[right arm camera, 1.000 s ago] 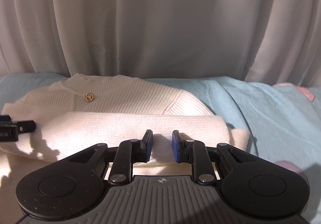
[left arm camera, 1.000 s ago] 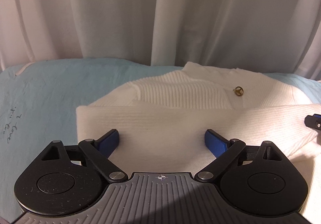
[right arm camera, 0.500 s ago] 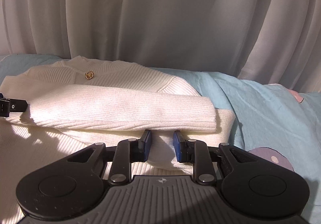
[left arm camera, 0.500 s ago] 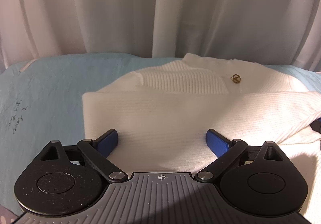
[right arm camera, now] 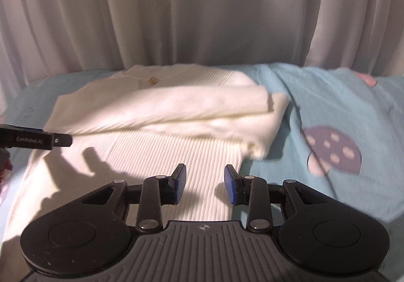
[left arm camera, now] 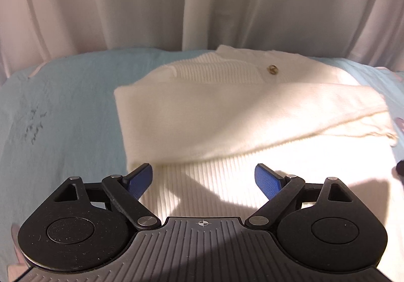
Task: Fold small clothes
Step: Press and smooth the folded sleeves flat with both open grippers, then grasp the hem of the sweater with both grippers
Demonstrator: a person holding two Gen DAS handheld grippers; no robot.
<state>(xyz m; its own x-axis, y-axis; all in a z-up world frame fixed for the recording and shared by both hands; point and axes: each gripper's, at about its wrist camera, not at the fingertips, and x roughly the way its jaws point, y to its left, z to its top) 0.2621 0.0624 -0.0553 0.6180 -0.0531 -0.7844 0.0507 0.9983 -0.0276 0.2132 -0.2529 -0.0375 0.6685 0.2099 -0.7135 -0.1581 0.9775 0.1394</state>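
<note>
A home bedroom is shown: a bed is covered with a light blue sheet printed with a spotted mushroom, and pale curtains are hung in folds along its far side. A white sweater is laid on it.

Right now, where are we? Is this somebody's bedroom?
Probably a bedroom. A white knit sweater lies on a light blue bedsheet printed with a spotted mushroom, and pale curtains hang right behind it.
</note>
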